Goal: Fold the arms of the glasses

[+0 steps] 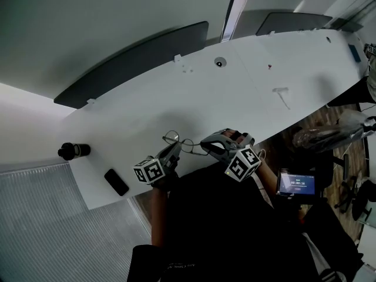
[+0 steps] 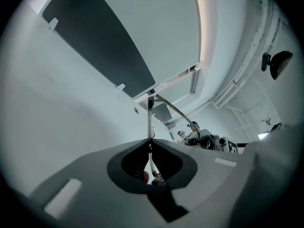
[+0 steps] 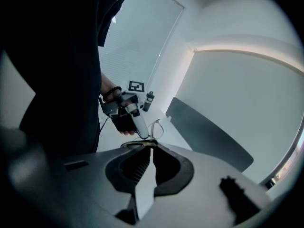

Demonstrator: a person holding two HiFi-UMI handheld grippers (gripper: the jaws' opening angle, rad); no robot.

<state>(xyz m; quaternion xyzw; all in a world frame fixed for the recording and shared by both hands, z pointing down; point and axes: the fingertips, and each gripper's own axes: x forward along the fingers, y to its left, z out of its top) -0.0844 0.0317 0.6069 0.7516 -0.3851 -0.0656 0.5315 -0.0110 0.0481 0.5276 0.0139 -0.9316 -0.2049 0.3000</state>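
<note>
Left hand-held gripper [image 1: 174, 150] clamped on wire glasses [image 1: 171, 137], right hand-held gripper [image 1: 205, 141] pinching their other end, above bench [image 1: 235, 93] edge, phone [image 1: 116, 181] and dark bottle [image 1: 73, 151] well apart leftward

**Around the white table**

A long white table [image 1: 147, 110] carries a few loose items. A black phone [image 1: 116, 182] lies flat near the table's left near corner. A dark bottle [image 1: 73, 151] stands at its left end. Two dark panels run along its far edge, one long [image 1: 135, 63] and one shorter further right [image 1: 294, 22]. A round port [image 1: 220, 62] sits mid-table close to that far edge, and a small white T-shaped piece [image 1: 282, 94] lies to its right. A blue item [image 1: 354, 53] rests at the table's right end. Off the near edge, a lit screen [image 1: 296, 184] glows above wooden floor [image 1: 332, 117].
</note>
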